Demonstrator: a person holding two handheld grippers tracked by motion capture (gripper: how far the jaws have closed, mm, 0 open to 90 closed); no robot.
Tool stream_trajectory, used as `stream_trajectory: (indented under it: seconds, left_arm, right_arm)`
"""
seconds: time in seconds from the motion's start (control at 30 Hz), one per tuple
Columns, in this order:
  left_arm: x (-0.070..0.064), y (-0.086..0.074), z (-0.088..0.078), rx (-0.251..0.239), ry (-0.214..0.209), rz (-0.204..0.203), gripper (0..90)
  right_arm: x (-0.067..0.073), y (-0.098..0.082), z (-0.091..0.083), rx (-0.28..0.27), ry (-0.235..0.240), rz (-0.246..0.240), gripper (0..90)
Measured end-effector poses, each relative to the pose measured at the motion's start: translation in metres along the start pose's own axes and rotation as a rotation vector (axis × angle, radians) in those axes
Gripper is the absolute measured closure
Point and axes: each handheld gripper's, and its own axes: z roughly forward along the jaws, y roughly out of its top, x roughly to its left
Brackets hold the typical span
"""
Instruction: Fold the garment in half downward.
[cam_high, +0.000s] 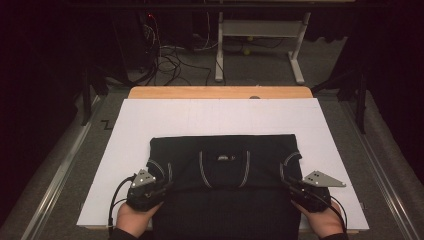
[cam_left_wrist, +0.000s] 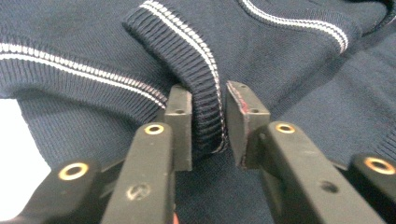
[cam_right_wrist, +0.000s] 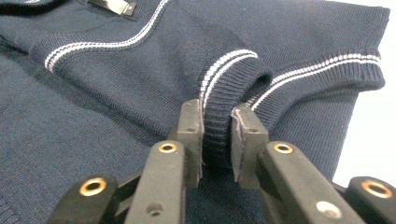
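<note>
**Both claws at the sweater's ribbed cuffs**

Our left gripper (cam_left_wrist: 208, 126) has the ribbed, white-striped left cuff (cam_left_wrist: 205, 93) between its pads: the fabric touches the left pad, while a thin gap shows at the right one, so we read the jaws as slightly spread rather than pinching. Our right gripper (cam_right_wrist: 216, 140) has the right cuff (cam_right_wrist: 219, 126) pinched between its pads, the rib touching both.

The navy sweater (cam_high: 225, 175) lies folded on the white sheet (cam_high: 220, 117), its near part running to the table's front edge, between our two hands. From the sweater outward, bare white sheet lies open at its left, its right and beyond its far fold. Past the sheet's far edge shows the wooden table edge (cam_high: 220, 92). Beyond the table, well apart from the sweater, cables (cam_high: 172, 62) lie on the floor beside a grey desk frame (cam_high: 260, 35).
</note>
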Motion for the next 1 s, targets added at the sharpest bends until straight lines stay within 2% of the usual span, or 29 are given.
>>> stream_trajectory:
  seconds: [0.17,0.27,0.4,0.43,0.5,0.57,0.67,0.77,0.87,1.0]
  left_arm:
    - [0.002,0.000,-0.008,-0.045,0.011,-0.017,57.0]
    - [0.002,0.002,-0.014,-0.082,0.029,-0.006,48.4]
    - [0.000,0.009,-0.016,-0.130,0.015,0.010,37.9]
    - [0.000,0.012,-0.015,-0.141,-0.006,0.024,35.7]
    - [-0.001,0.019,-0.012,-0.145,-0.012,0.052,35.3]
    - [-0.001,0.026,-0.009,-0.158,-0.030,0.051,35.3]
    - [-0.003,0.039,-0.001,-0.144,-0.046,0.054,29.7]
    - [-0.005,0.054,0.009,-0.125,-0.030,0.063,23.8]
    - [-0.005,0.067,0.020,-0.111,-0.016,0.064,23.0]
    - [-0.002,0.083,0.033,-0.081,-0.006,0.034,16.7]
  right_arm:
    - [0.000,0.001,-0.005,-0.017,-0.007,0.007,69.7]
    - [-0.001,0.003,-0.011,-0.044,-0.016,0.015,65.6]
    - [0.001,0.009,-0.016,-0.088,-0.013,0.013,57.9]
    - [0.002,0.011,-0.016,-0.098,-0.009,0.012,55.9]
    - [0.003,0.015,-0.014,-0.113,-0.003,0.009,50.5]
    - [0.005,0.019,-0.010,-0.118,0.015,0.004,45.9]
    - [0.007,0.029,0.000,-0.116,0.030,-0.014,38.7]
    - [0.009,0.042,0.011,-0.108,0.045,-0.025,32.3]
    - [0.011,0.053,0.022,-0.101,0.053,-0.002,24.0]
    - [0.014,0.066,0.038,-0.086,0.043,-0.004,19.2]
